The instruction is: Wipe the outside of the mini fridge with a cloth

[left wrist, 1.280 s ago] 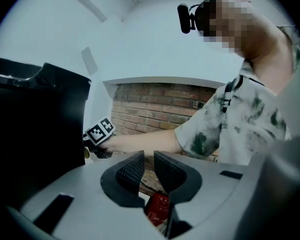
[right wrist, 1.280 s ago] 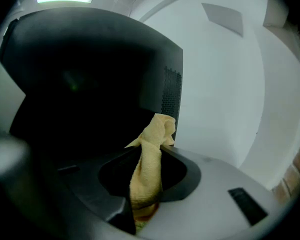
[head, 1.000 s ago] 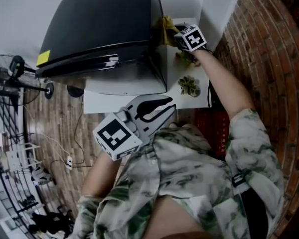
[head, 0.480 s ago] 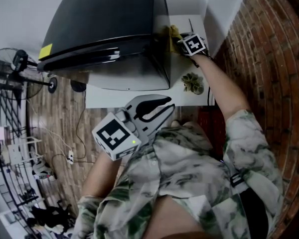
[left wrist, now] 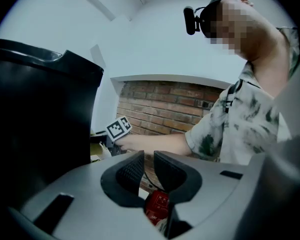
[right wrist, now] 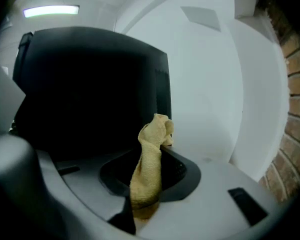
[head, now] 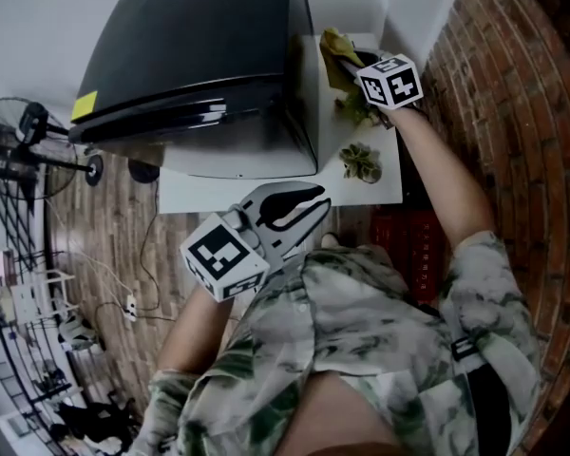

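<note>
Two hand-held grippers, only one busy. Nearest, by the person's chest, the left hand-held gripper [head: 287,209] hangs idle: jaws nearly together, slim gap, nothing in it. Beyond it is the white worktop [head: 237,193] w/ a small potted plant [head: 361,162] near its right edge. Further off, the right hand-held gripper [head: 350,65] is clamped on the yellow cloth [head: 334,47], a bunched twist sticking up past the jaws. The cloth sits just beside the right side of the black mini fridge [head: 199,55]; can't tell if it touches. Risks, as I judge: the thin bunch gives little wiping face, so jaw tips could scrape the panel. Drag could pull the cloth out. The plant is close to the forearm, so a low stroke may knock it.
</note>
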Demonstrator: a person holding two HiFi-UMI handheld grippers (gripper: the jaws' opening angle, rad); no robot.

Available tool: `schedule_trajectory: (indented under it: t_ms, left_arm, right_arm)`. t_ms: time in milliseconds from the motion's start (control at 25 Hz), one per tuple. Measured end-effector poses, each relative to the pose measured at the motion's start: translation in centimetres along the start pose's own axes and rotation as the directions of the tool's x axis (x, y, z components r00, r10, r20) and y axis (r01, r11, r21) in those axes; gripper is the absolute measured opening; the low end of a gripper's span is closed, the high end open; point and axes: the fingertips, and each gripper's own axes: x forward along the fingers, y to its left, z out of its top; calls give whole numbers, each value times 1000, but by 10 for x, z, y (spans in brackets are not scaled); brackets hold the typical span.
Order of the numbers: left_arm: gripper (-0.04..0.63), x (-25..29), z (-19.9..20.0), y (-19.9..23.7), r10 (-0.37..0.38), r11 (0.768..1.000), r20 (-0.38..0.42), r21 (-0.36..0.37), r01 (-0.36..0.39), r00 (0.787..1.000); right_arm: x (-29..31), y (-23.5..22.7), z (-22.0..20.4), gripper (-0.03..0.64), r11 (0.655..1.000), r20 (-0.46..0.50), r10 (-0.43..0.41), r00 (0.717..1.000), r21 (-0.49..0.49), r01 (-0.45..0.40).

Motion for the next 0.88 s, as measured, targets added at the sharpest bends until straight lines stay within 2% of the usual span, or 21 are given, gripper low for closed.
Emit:
schedule_trajectory:
  t_ms: [320, 520, 680, 880]
  left_arm:
    - [55, 7, 5, 0, -48, 999, 4, 17, 48, 999]
    - [55, 8, 8, -2, -56, 998, -1, 27, 56, 998]
    - [55, 5, 7, -2, -48, 998, -2, 28, 49, 999]
    - [55, -1, 4, 0, -31, 999, -6, 23, 31, 999]
  right_arm:
    - [-83, 37, 112, 95, 997, 194, 66, 979, -61, -55]
    - [-111, 62, 156, 95, 991, 279, 131, 951, -73, -115]
    - [-104, 79, 160, 95, 986, 280, 162, 946, -83, -144]
    - [-76, 82, 126, 95, 988, 220, 147, 964, -70, -135]
